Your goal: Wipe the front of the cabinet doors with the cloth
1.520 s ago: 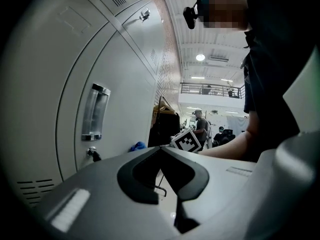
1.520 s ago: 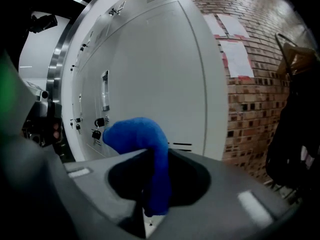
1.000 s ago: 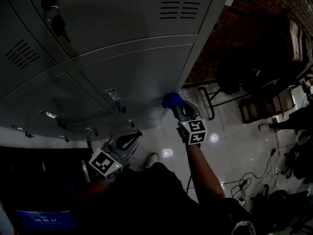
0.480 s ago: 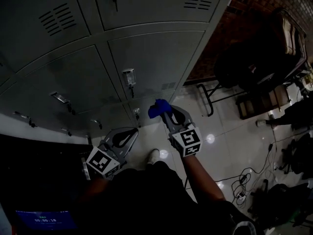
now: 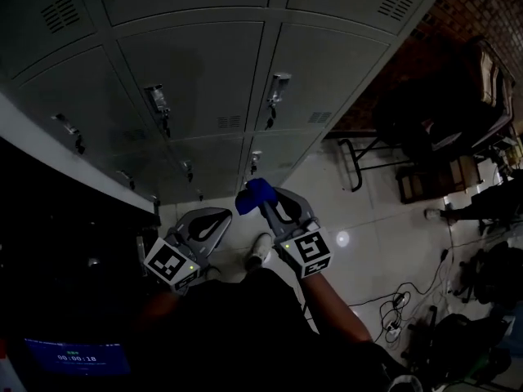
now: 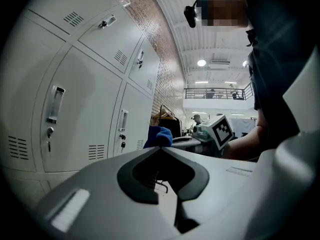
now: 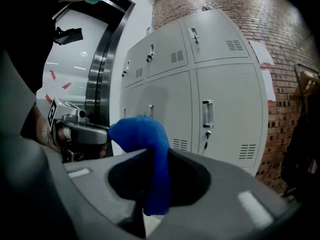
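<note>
Grey metal cabinet doors point(image 5: 204, 64) with handles and vent slots fill the top of the head view. My right gripper point(image 5: 261, 203) is shut on a blue cloth point(image 5: 252, 195), held over the floor a little short of the lowest doors. In the right gripper view the cloth point(image 7: 148, 149) bulges above the jaws and hangs down between them, with the doors point(image 7: 225, 109) beyond. My left gripper point(image 5: 222, 216) hangs beside it, shut with nothing in it. In the left gripper view its jaws meet at the tips point(image 6: 161, 147), with the cloth point(image 6: 159, 135) just behind.
A brick wall point(image 5: 482, 6) adjoins the cabinets on the right. Dark chairs and bags point(image 5: 441, 113) stand on the glossy tiled floor point(image 5: 368, 219), with cables point(image 5: 400, 309) further right. A shoe point(image 5: 260, 248) shows below the grippers. A dark unit with a small screen point(image 5: 73, 358) is at lower left.
The right gripper drew the blue cloth back from the lower cabinet door and down-left toward the body. The head view swung, showing more doors. The left gripper stayed shut and low.
</note>
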Motion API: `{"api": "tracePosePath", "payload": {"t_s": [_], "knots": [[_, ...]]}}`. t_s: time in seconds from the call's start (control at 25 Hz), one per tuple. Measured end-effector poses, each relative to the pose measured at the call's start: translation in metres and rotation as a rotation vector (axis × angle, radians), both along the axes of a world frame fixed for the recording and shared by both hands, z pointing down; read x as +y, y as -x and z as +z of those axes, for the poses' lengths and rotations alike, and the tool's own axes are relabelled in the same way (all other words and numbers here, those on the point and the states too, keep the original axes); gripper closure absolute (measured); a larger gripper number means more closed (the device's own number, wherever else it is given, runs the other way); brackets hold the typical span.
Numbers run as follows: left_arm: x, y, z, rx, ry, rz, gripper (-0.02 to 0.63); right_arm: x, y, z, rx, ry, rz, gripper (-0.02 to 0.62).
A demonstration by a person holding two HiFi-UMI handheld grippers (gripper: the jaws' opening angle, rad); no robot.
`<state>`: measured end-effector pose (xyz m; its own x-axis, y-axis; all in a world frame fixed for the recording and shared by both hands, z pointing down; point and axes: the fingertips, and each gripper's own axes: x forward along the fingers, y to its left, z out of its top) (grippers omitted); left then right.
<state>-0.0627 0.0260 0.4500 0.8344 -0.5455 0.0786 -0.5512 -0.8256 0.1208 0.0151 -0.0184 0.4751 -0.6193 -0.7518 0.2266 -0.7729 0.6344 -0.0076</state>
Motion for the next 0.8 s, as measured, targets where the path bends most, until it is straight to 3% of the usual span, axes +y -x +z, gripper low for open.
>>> {"api": "tracePosePath", "payload": {"t_s": [0.36, 0.8], "knots": [[0.044, 0.059, -0.005, 0.029, -0.008, -0.051, 0.605, 0.065, 0.058, -0.016, 0.008, -0.026, -0.069, 0.526], [0.054, 0.051, -0.026, 0.029, -0.049, -0.136, 0.605, 0.083, 0.070, -0.055, -0.052, -0.048, -0.223, 0.526]]}}
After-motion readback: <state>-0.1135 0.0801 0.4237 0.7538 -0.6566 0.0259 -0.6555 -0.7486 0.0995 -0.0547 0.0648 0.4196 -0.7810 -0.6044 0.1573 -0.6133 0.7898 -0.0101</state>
